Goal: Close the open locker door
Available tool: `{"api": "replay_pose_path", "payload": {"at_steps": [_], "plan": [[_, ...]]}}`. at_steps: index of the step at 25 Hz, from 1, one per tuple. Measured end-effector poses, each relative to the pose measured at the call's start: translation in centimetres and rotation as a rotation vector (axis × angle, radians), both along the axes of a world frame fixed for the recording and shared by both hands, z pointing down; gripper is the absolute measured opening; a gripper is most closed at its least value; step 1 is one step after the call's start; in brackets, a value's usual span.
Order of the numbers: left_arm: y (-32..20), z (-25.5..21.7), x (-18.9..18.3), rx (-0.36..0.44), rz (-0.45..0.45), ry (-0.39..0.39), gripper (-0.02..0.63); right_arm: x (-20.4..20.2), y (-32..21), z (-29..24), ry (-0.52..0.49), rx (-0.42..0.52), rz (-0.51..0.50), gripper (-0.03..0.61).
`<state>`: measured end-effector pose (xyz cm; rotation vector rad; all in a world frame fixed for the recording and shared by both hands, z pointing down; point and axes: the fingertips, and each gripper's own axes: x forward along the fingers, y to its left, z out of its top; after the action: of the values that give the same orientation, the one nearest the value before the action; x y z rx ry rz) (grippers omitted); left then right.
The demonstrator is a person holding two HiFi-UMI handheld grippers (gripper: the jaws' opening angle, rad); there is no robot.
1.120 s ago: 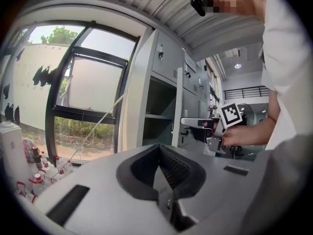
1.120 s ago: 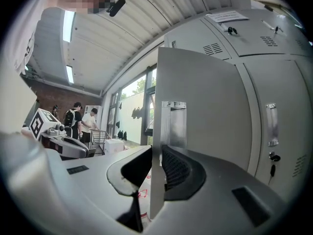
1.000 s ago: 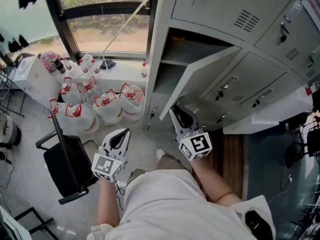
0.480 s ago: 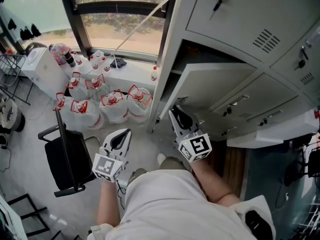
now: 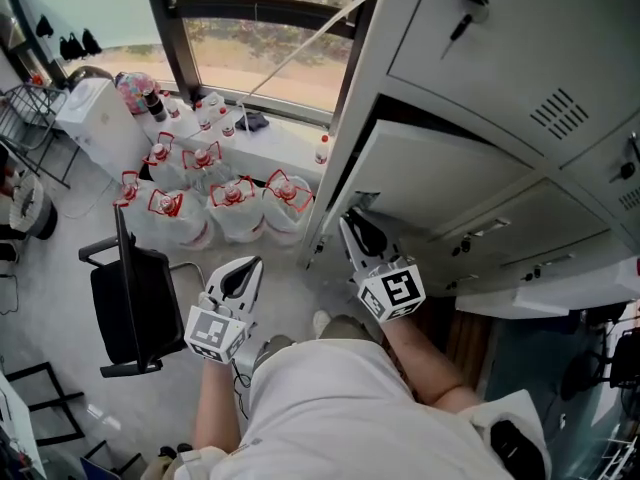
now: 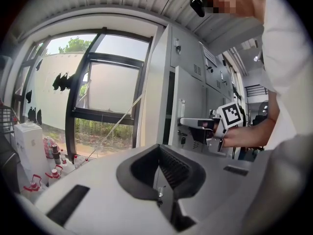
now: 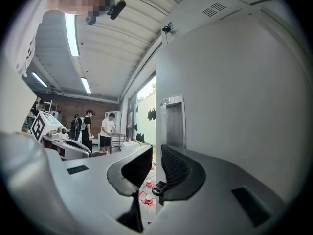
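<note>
The grey locker door stands a little ajar from the locker bank, swung close to its frame. My right gripper is at the door's lower free corner. In the right gripper view the door fills the right side. Its free edge runs down between the jaws, and my right gripper is shut on it. A small key hangs by the pads. My left gripper hangs free to the left, over the floor. Seen in its own view, my left gripper is shut with nothing in it.
Several water jugs with red handles crowd the floor under the window. A black chair stands at the left, with a white appliance behind it. A pale desk edge juts out at the lower right. People stand far down the room.
The locker door has swung in toward its frame, from well open to slightly ajar. My right gripper stayed at its free edge. The left gripper has not moved.
</note>
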<state>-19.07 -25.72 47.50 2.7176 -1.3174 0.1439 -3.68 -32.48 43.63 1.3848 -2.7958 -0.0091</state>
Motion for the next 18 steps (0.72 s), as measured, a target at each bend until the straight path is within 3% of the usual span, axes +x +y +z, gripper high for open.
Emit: {"api": "replay_pose_path", "payload": {"at_steps": [18], "plan": [[-2.2,0.2,0.8,-0.008,-0.112,-0.008,0.003,0.7,-4.4,0.1,-0.016,0.006,-0.091,0.071]]}}
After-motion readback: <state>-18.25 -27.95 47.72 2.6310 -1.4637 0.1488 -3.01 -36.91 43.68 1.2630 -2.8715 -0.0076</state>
